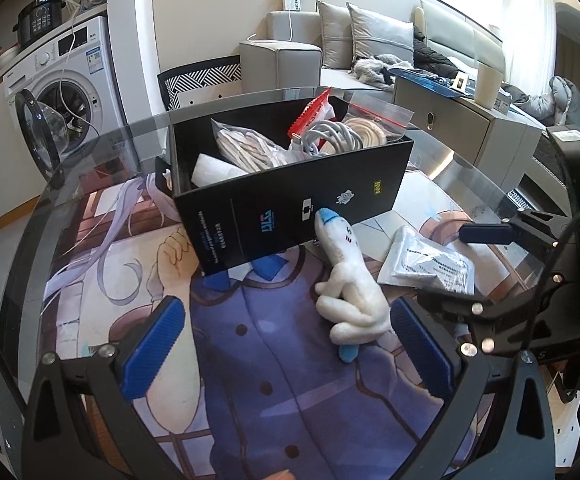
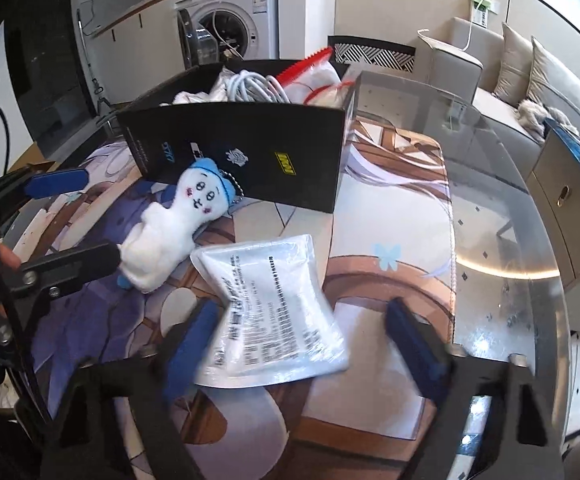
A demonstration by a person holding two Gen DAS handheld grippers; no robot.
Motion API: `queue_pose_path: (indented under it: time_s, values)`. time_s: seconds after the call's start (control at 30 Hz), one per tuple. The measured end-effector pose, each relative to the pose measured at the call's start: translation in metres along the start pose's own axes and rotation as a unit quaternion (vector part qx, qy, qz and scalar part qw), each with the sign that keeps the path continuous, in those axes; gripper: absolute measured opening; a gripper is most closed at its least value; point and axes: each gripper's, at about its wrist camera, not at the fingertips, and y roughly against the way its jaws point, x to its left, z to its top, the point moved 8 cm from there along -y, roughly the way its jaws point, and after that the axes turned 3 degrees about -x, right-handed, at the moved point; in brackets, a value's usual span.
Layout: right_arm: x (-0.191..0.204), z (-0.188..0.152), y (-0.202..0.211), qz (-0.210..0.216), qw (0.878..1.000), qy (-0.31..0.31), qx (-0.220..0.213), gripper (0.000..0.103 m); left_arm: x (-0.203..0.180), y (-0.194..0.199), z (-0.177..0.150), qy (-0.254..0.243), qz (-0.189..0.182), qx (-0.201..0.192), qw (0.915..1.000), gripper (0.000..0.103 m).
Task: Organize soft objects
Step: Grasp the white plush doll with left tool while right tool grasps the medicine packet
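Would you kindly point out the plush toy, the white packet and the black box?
plush toy (image 2: 161, 236), right wrist view, on its white body.
white packet (image 2: 273, 312), right wrist view, on its printed face.
black box (image 1: 290, 204), left wrist view, on its front wall.

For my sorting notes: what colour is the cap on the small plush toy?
Blue, on a white plush toy; the right wrist view shows it best.

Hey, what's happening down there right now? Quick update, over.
Left claw open around white plush toy. Right claw open, straddling clear packet, left pad touching it. Black box behind, already stuffed. Nothing blocking. Over.
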Motion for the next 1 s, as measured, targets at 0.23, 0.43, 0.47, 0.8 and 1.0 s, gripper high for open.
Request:
queue_pose_path:
  time_s: [0.23,0.43,0.47,0.8,1.0]
  values:
    - [0.0,0.001,0.004,0.009,1.0,0.006,-0.012,0.059,-0.006,0.0,0.001,-0.01,0.0,0.002,0.9999,0.103]
    - [-0.001,0.002,0.007,0.015,1.0,0.006,-0.021,0.053,-0.011,-0.002,0.0,-0.014,-0.001,0.007,0.9999,0.103]
    - [-0.002,0.002,0.008,0.017,1.0,0.005,-0.022,0.052,-0.013,-0.003,0.0,-0.014,-0.001,0.008,0.9999,0.103]
    - [-0.006,0.001,0.016,0.023,0.999,0.007,-0.023,0.038,-0.03,-0.021,-0.001,-0.026,-0.007,0.028,0.9992,0.103]
    - [-0.007,0.001,0.017,0.025,0.999,0.008,-0.022,0.038,-0.035,-0.031,-0.003,-0.036,-0.007,0.042,0.9985,0.103]
